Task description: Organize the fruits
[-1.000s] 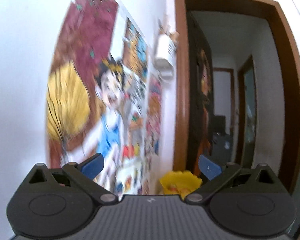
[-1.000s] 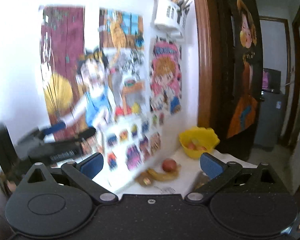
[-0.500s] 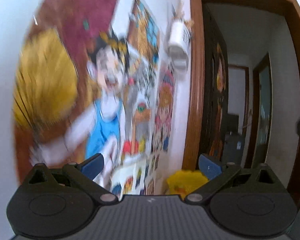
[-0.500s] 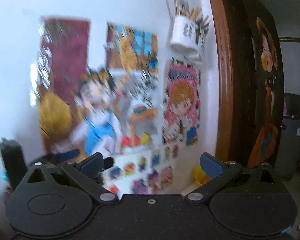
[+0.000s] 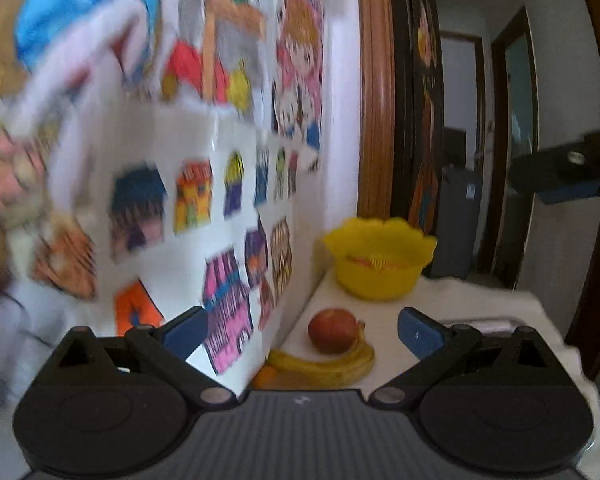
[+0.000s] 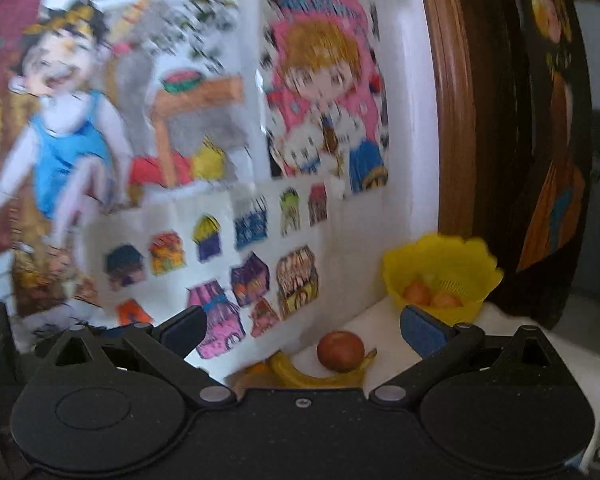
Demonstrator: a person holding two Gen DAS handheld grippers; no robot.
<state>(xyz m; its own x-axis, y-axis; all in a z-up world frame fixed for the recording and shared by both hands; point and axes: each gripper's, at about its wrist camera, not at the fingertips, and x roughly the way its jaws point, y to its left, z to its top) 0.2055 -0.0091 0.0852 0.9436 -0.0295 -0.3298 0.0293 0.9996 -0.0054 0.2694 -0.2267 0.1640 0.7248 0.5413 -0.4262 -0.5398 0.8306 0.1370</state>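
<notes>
I count one apple (image 5: 334, 330), one banana (image 5: 328, 366), one yellow bowl (image 5: 378, 258) (newly visible); both my grippers, left (image 5: 302, 332) and right (image 6: 302, 330), gape empty.

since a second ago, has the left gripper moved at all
Yes. The left gripper has dipped down and closer: the yellow bowl now sits higher and larger in its view, with apple and banana revealed.

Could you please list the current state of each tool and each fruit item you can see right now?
Left tool: open, empty.
Right tool: open, empty.
Yellow bowl: upright, some fruit inside.
Apple: on the table, outside the bowl.
Banana: lying beside the apple.
</notes>
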